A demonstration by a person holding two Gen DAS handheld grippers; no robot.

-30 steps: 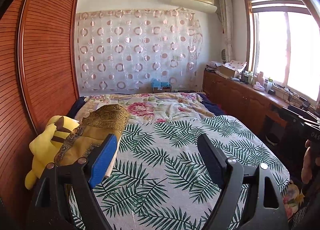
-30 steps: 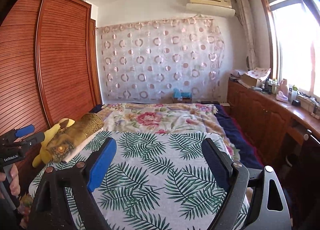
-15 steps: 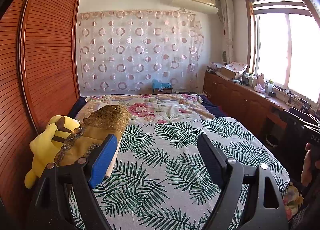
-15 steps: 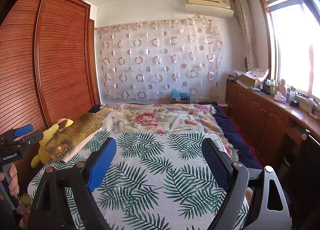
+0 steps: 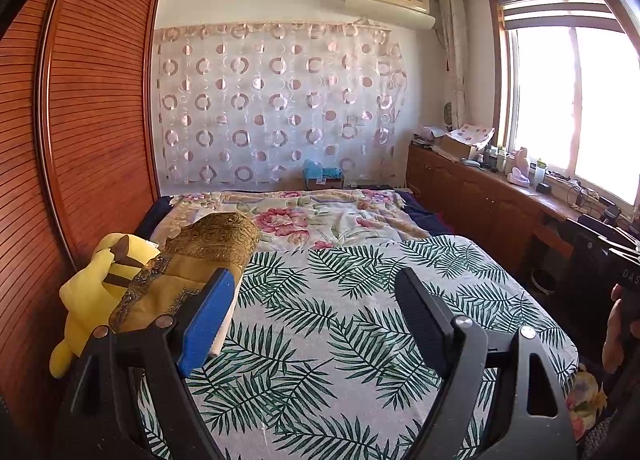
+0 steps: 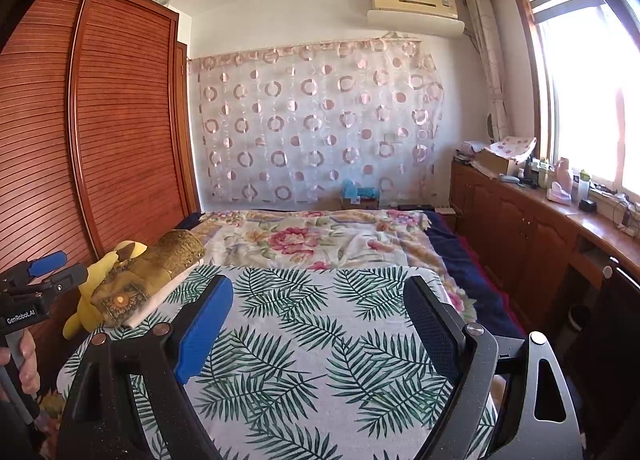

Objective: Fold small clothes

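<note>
While above the leaf-print sheet (image 5: 340,340), left tongs (image 5: 316,308) wide, right tongs (image 6: 320,312) wide (both empty).

a: where is the left gripper (image 5: 316,284)?
b: above the near end of a bed, fingers spread wide with nothing between them. under and ahead of it lies a leaf-print sheet (image 5: 340,316).
a: and to its left?
b: a gold cloth (image 5: 192,260), folded, just past the blue finger pad (image 5: 206,318), lying against a yellow plush toy (image 5: 92,292).
a: further ahead?
b: a floral blanket (image 5: 304,216), then a circle-pattern curtain (image 5: 276,108). a hand (image 5: 614,330) shows at the far right edge.
</note>
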